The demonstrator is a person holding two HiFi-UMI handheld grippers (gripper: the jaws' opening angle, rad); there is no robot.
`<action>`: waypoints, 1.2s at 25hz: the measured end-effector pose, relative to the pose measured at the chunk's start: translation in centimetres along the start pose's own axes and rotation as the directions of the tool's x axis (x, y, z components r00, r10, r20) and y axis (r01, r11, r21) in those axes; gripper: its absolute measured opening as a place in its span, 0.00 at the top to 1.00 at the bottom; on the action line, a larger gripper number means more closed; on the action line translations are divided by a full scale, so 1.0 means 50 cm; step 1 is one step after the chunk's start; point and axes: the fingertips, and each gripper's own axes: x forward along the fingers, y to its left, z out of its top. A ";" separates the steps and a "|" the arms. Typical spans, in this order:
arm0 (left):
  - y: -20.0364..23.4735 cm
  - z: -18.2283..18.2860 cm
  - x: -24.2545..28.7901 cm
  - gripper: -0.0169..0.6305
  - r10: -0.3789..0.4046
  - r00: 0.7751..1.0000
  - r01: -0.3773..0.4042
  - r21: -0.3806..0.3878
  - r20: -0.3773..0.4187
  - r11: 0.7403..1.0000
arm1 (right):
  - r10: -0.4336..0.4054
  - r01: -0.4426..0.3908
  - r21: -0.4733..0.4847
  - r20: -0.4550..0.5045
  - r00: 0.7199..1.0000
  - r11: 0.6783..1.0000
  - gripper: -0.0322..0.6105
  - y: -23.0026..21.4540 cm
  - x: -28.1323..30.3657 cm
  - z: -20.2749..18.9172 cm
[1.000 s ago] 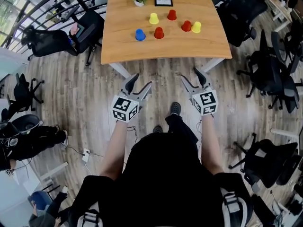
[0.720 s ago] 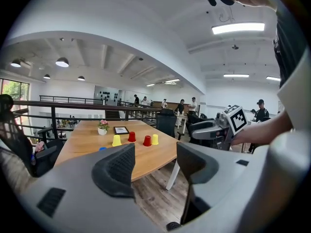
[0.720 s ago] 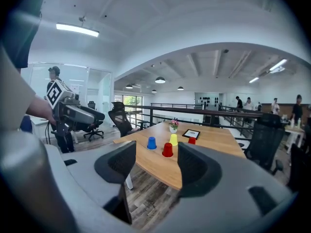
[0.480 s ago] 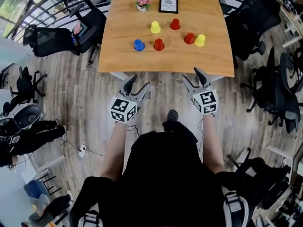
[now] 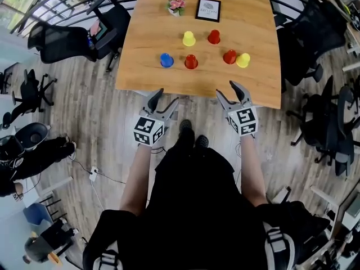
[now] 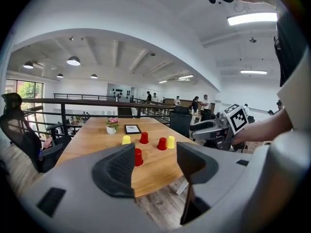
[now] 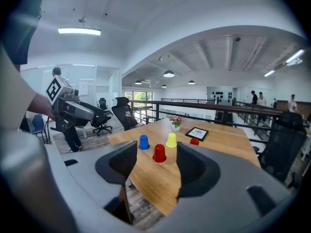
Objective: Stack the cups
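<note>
Across the head view, shows a pale wooden worktop (image 5: 146, 38) carrying six small plastic cups, all upside down, none stacked. Puts the blue cup (image 5: 166, 60) near the front red cup (image 5: 191, 62) in the nearer row. Sets the rear yellow cup (image 5: 189, 38) and rear red cup (image 5: 214, 36) behind them. Pairs the right red cup (image 5: 229, 57) with the right yellow cup (image 5: 243, 60), just beside each other. Adds a small flower pot (image 5: 176, 6) and a framed picture (image 5: 208, 9) at the far end. Holds the left claw (image 5: 166, 96) and right claw (image 5: 227, 89) at the worktop's near edge, well apart from every cup, both aimed toward them.

Along the left gripper view, finds that claw's jaws spread wide, gripping nothing. Looks down the worktop at cups standing rims down, each a plain tapered shape. Hides part of the front red cup behind the left jaw. Catches the right claw off to the right.

Along the right gripper view, finds jaws spread too, having just been closing a little, nothing between them. Frames the front red cup in the gap, far off on the worktop, blue cup to its left, rear yellow cup behind.
</note>
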 end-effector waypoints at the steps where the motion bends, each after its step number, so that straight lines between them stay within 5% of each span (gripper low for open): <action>1: 0.014 0.000 0.007 0.55 0.002 1.000 -0.003 -0.004 -0.006 1.000 | 0.004 -0.004 0.003 -0.005 1.000 1.000 0.54 -0.001 0.012 0.000; 15: 0.229 -0.007 0.162 0.55 0.013 1.000 -0.013 0.004 -0.026 1.000 | 0.067 -0.066 0.010 -0.079 0.995 0.998 0.53 -0.026 0.245 0.008; 30: 0.365 -0.131 0.293 0.55 -0.042 0.977 0.056 0.061 -0.208 0.997 | 0.116 -0.111 0.034 -0.207 0.971 0.993 0.52 -0.003 0.433 -0.054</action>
